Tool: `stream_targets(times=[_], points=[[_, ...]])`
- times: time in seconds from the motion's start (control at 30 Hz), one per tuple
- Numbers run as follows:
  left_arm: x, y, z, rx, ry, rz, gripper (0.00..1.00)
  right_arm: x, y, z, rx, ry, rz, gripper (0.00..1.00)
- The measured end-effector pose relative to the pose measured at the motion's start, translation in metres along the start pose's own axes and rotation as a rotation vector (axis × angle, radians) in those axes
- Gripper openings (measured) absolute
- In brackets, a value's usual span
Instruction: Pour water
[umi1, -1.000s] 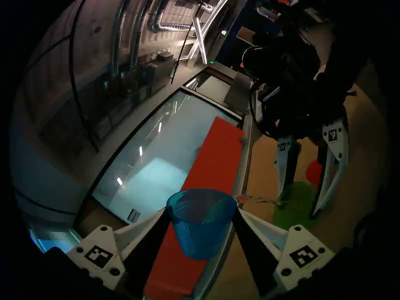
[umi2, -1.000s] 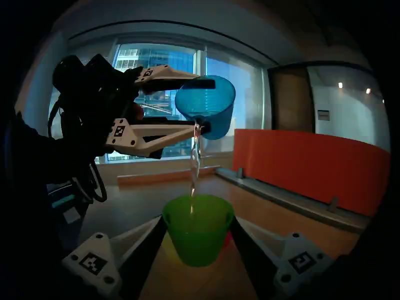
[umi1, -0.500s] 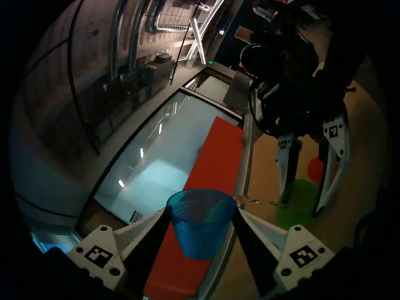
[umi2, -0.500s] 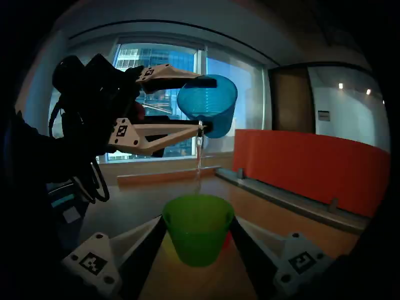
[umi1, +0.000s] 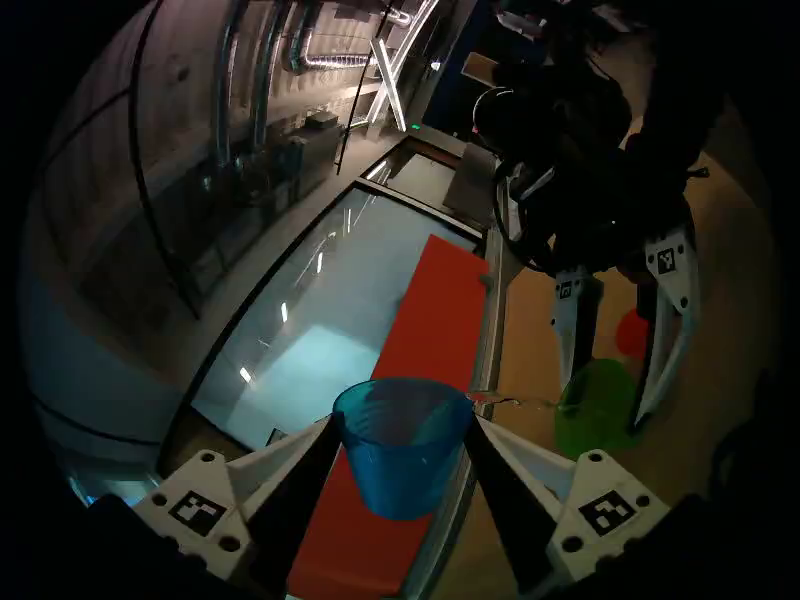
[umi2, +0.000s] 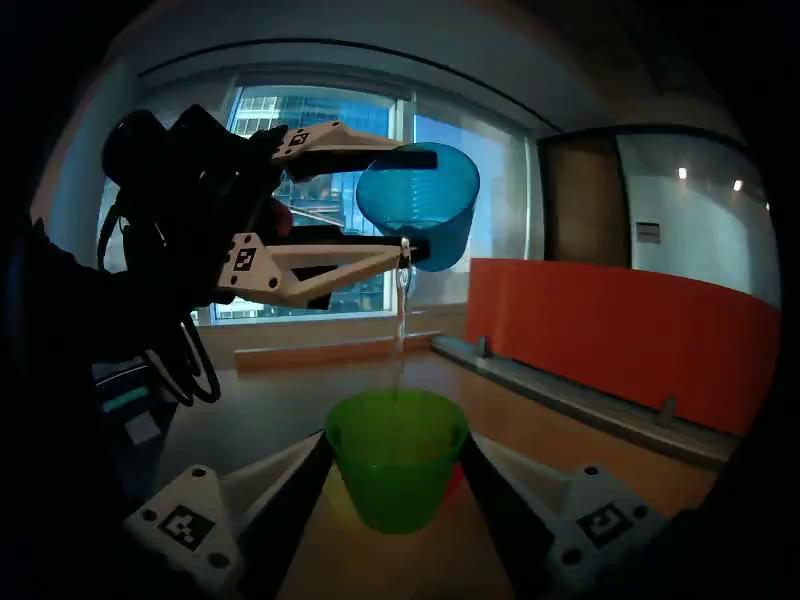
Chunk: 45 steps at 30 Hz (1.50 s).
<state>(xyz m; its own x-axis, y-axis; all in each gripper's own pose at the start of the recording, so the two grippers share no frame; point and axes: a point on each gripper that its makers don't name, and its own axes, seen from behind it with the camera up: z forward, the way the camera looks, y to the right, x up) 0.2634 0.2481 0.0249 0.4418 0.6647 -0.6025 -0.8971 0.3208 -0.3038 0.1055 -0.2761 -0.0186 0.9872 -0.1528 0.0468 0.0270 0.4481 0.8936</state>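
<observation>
1. When we read the left gripper view, we find the left gripper pinching the blue cup, with one finger pressed on each side of the cup wall below the rim.
2. We note that this view is strongly rolled. Ceiling ducts, a glass partition and an orange panel run at a slant behind the blue cup.
3. We see a thin water stream leave the rim of the blue cup and run across toward the green cup.
4. We find the right gripper farther off, with its fingers on either side of the green cup.
5. We also see a red round mark on the wooden table, just beside the green cup.
6. From the right gripper view we obtain the height relation. The blue cup hangs above the green cup and apart from it, tipped with its mouth toward the camera. The water stream falls from its lower rim into the green cup's open mouth.
7. In that view the green cup is upright and both fingers of the right gripper press on its wall. We cannot tell whether its base rests on the wooden table.
8. We see a dark hand holding the left gripper, in front of a bright window.
</observation>
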Motion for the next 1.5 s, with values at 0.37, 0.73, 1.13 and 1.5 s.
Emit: stream_targets(times=[0.37, 0.73, 1.13, 1.5], points=[[0.005, 0.003, -0.001, -0.007, 0.016, 0.034, 0.86, -0.002, 0.000, -0.001, 0.001, -0.006, -0.011, 0.90], [0.009, 0.001, -0.001, 0.002, 0.024, 0.066, 0.86, -0.003, 0.002, -0.002, -0.003, -0.006, -0.012, 0.90], [0.013, -0.001, -0.001, 0.010, 0.032, 0.101, 0.86, 0.001, 0.005, -0.003, -0.009, -0.002, -0.014, 0.90], [0.013, -0.002, 0.000, 0.010, 0.030, 0.140, 0.87, 0.002, 0.007, -0.005, -0.015, 0.000, -0.015, 0.90]])
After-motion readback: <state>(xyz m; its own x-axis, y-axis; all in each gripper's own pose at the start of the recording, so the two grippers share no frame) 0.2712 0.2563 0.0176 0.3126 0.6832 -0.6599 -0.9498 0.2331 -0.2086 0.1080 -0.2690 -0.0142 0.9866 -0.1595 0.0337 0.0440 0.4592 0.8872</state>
